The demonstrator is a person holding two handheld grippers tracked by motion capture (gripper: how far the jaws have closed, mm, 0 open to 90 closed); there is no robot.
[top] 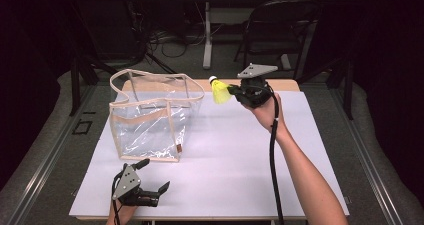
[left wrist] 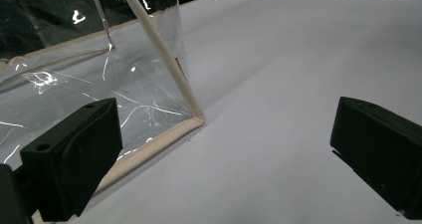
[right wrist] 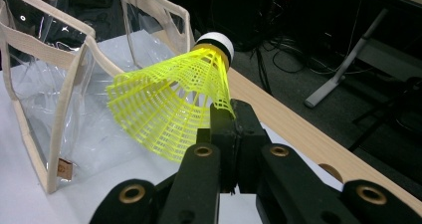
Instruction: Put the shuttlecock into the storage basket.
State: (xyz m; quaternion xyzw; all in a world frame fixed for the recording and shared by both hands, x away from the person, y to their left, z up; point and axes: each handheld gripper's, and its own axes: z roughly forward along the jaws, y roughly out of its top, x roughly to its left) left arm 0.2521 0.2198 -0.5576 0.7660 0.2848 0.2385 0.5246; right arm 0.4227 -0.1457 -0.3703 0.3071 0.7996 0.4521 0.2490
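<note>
The right gripper [top: 234, 91] pinches a yellow shuttlecock [top: 219, 90] in the air near the worktop's far edge, just beside the empty clear bag [top: 150, 116], so dropping it in looks left to do, while the left gripper [top: 152, 176] rests wide open by the near edge.

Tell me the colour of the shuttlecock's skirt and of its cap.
The shuttlecock has a neon yellow mesh skirt and a white cap, clearest in the right gripper view.
</note>
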